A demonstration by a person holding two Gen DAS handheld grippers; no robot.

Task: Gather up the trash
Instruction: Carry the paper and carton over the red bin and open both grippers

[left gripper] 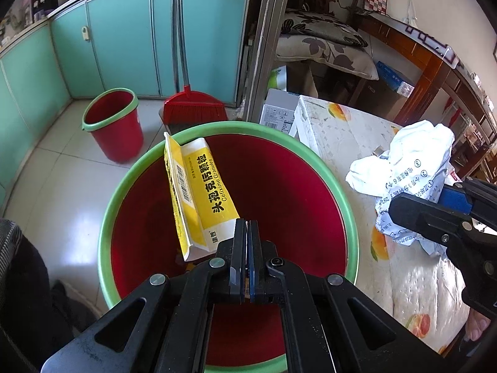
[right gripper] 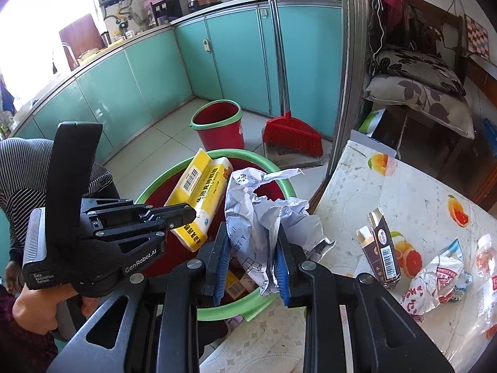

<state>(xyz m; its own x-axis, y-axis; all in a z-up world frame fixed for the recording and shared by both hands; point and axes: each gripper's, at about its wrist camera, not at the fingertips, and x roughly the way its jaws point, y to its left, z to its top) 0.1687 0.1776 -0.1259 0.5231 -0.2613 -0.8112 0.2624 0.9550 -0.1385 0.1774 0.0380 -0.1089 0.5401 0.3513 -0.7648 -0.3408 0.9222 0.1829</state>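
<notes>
My left gripper (left gripper: 247,227) is shut on the flap of a yellow and white medicine box (left gripper: 198,195) and holds it over the red bin with a green rim (left gripper: 130,168). The box also shows in the right wrist view (right gripper: 202,199), above the same bin (right gripper: 279,174). My right gripper (right gripper: 253,242) is shut on a crumpled white paper (right gripper: 261,214), at the bin's right edge next to the table. In the left wrist view the paper (left gripper: 413,161) hangs over the table beside the right gripper (left gripper: 447,205).
A brown carton (right gripper: 383,248), a crumpled wrapper (right gripper: 435,283) and a plastic bottle (right gripper: 487,258) lie on the fruit-patterned table (right gripper: 388,186). A second red bucket (left gripper: 113,121) and a red broom (left gripper: 192,105) stand by the teal cabinets (left gripper: 124,40).
</notes>
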